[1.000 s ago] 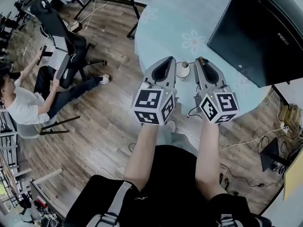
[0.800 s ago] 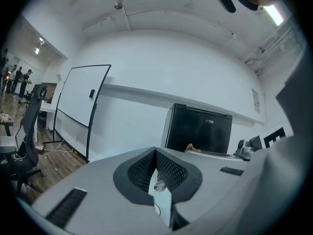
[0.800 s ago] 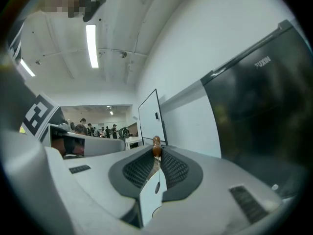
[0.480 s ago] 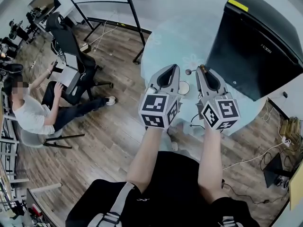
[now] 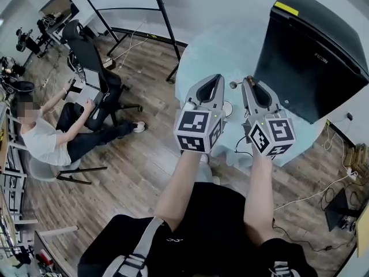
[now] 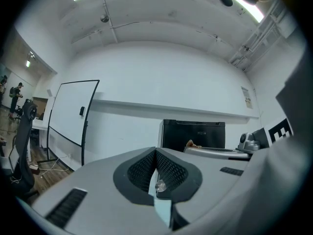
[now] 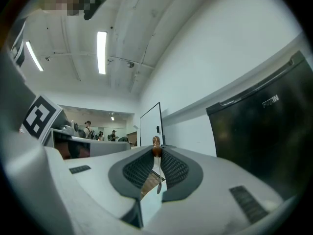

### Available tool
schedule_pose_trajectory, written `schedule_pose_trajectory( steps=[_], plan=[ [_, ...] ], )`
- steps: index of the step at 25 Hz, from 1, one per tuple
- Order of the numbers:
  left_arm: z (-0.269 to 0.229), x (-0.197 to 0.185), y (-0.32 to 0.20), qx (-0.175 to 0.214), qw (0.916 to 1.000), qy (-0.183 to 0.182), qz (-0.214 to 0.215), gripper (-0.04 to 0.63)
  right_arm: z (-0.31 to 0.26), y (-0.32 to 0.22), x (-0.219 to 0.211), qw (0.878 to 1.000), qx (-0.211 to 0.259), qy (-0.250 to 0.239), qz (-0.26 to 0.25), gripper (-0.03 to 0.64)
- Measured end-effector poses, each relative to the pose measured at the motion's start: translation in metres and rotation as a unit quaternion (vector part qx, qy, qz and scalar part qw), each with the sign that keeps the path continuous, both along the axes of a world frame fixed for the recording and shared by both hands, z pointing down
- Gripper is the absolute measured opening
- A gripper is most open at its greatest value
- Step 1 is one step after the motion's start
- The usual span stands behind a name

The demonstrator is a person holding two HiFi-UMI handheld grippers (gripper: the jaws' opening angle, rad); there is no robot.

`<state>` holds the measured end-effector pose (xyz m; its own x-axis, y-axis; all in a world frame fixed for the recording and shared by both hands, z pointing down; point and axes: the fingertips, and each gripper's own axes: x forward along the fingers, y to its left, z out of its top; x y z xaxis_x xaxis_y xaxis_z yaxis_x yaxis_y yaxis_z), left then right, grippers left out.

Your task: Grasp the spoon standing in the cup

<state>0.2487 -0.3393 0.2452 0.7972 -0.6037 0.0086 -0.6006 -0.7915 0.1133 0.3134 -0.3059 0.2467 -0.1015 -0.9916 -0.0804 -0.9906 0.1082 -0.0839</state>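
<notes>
A small white cup (image 5: 227, 108) stands on the pale blue round table (image 5: 230, 45), between my two grippers. A thin spoon (image 5: 233, 86) rises out of it, its round end up. My left gripper (image 5: 214, 79) hangs just left of the cup, its jaws (image 6: 155, 153) shut with nothing clearly between them. Just right of the cup, my right gripper (image 5: 249, 81) is shut on a thin metal stick with a brown knob (image 7: 156, 142). That knob (image 5: 249, 78) pokes out past the fingertips. Neither gripper touches the spoon in the cup.
A large black box (image 5: 314, 56) takes up the table's right side. A black stand's legs (image 5: 164, 22) rise beyond the table's left edge. A seated person (image 5: 40, 137) and an office chair (image 5: 92, 68) are on the wooden floor at the left. Cables (image 5: 311, 178) trail at the right.
Both grippers have moved forward over the table, so the cup now sits nearer their bodies than their tips. Their jaws have not changed.
</notes>
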Motion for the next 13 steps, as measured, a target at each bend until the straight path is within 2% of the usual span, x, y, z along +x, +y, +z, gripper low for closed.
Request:
schedule_pose_trajectory(
  steps=[13],
  plan=[
    [-0.004,0.008,-0.009,0.0,1.0,-0.001,0.006,0.011,-0.005,-0.004,0.015,1.0,0.0,0.0,0.011,0.044]
  ],
)
